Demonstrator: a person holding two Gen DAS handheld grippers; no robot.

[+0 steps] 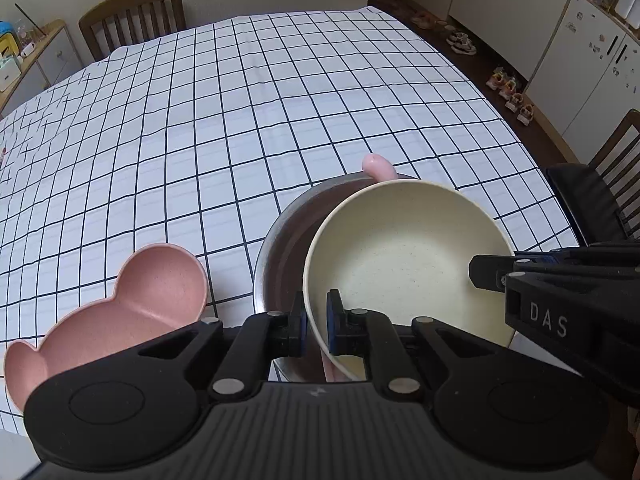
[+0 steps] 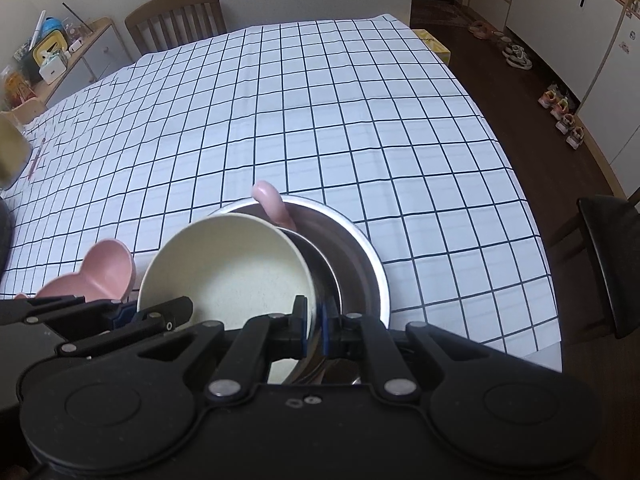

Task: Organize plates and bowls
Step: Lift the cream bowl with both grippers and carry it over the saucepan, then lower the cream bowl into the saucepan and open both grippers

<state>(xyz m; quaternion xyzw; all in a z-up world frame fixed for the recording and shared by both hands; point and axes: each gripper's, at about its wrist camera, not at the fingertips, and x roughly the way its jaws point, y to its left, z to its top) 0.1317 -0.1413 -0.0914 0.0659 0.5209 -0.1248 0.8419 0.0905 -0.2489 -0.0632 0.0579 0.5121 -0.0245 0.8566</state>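
Note:
A cream bowl [image 1: 404,264] is held tilted over a steel bowl [image 1: 280,256]. My left gripper [image 1: 317,320] is shut on the cream bowl's near-left rim. My right gripper [image 2: 317,322] is shut on the cream bowl's [image 2: 224,268] right rim, and it shows in the left wrist view [image 1: 486,276] at the right. The steel bowl [image 2: 352,248] holds a smaller steel dish and a pink spoon-like handle [image 2: 272,204] sticks up from it. A pink bear-shaped bowl [image 1: 120,312] sits on the table to the left; it also shows in the right wrist view [image 2: 96,272].
The table has a white checked cloth [image 1: 240,120]. Wooden chairs stand at the far side [image 1: 136,12] and at the right [image 2: 612,256]. White cabinets [image 2: 560,20] and several shoes on the floor [image 2: 560,112] are at the right.

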